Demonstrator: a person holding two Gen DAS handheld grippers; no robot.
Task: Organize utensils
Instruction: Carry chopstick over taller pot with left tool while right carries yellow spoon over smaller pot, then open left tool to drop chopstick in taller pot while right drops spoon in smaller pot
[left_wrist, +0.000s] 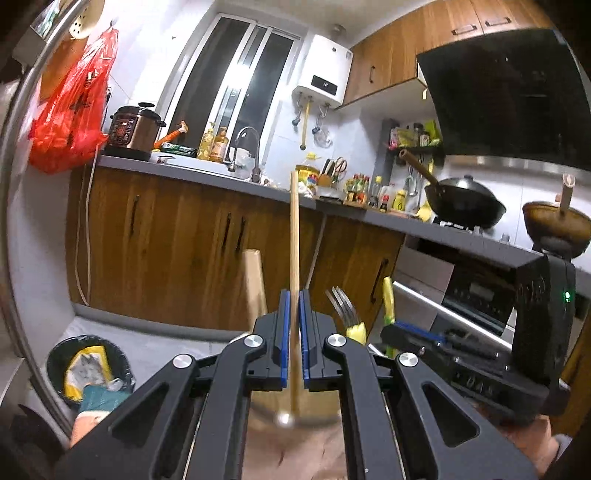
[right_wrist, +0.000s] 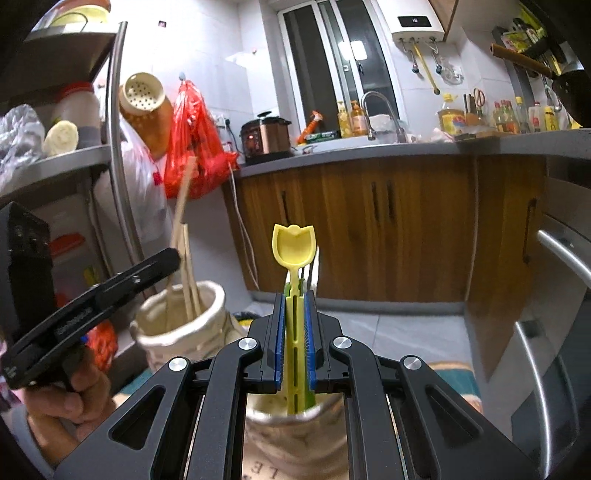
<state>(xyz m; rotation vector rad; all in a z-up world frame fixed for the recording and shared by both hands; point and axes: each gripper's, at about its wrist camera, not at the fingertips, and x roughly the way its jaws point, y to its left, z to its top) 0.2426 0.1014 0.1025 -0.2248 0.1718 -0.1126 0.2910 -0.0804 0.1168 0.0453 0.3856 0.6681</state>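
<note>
1. The right tool (right_wrist: 295, 325) fills the near foreground of the right wrist view, its blue pads clamped on the stem of a yellow plastic spoon (right_wrist: 294, 251), which stands upright with its tulip-shaped bowl above the fingertips.
2. The left tool (left_wrist: 294, 325) fills the foreground of the left wrist view, clamped on a chopstick (left_wrist: 294, 229) that points straight up between its pads.
3. A grey worktop (left_wrist: 192, 171) on wooden cabinets (left_wrist: 177, 240) runs across the background, carrying a pressure cooker (left_wrist: 135, 127), oil bottles and a wok (left_wrist: 465, 201).
4. A red plastic bag (left_wrist: 74, 110) hangs on the wall at the left end of the worktop.
5. A cream fabric holder (right_wrist: 184, 325) sits just beside the right tool; several chopsticks stand in it, and the left tool grips one just above its rim.
6. A second cream holder (right_wrist: 295, 435) lies directly under the right tool, and the yellow spoon's lower end reaches into its mouth.
7. A metal fork (left_wrist: 343, 308) with a yellow handle stands just right of the left tool's pads.
</note>
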